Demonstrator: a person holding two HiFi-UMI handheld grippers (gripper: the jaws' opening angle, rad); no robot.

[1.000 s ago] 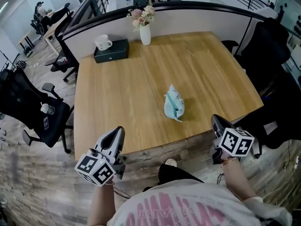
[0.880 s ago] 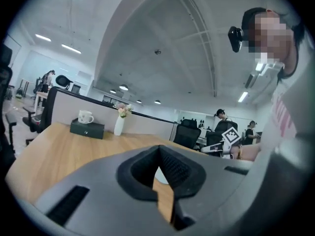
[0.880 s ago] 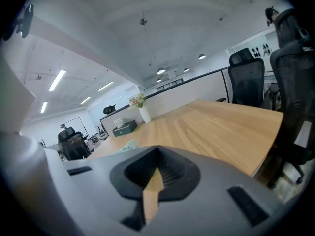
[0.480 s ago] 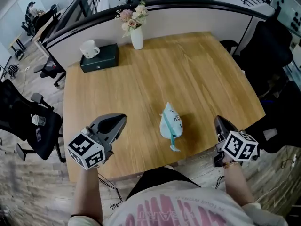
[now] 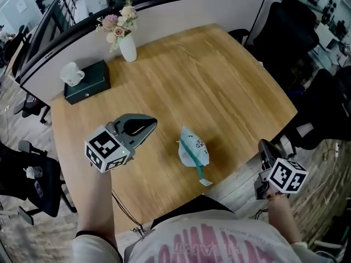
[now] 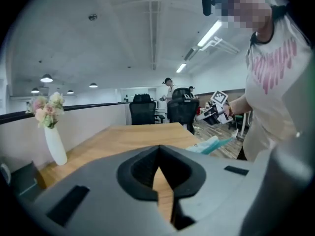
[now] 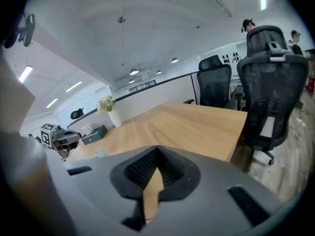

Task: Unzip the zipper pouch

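Observation:
A pale blue zipper pouch (image 5: 193,151) with a teal tab lies on the wooden table (image 5: 219,86) near its front edge. It also shows as a light blue shape (image 6: 212,144) to the right in the left gripper view. My left gripper (image 5: 152,126) hovers over the table left of the pouch, jaws shut and empty. My right gripper (image 5: 264,147) hangs off the table's front right corner, shut, holding nothing. In the right gripper view the left gripper (image 7: 59,136) appears far left.
A white vase of flowers (image 5: 126,43) and a dark tissue box (image 5: 88,84) with a white cup (image 5: 71,73) stand at the back left. Black office chairs (image 5: 290,37) stand off the right side, another chair (image 5: 33,182) at the left.
My left gripper has moved up and forward over the table toward the pouch. The right gripper has stayed off the front right edge. The view has shifted.

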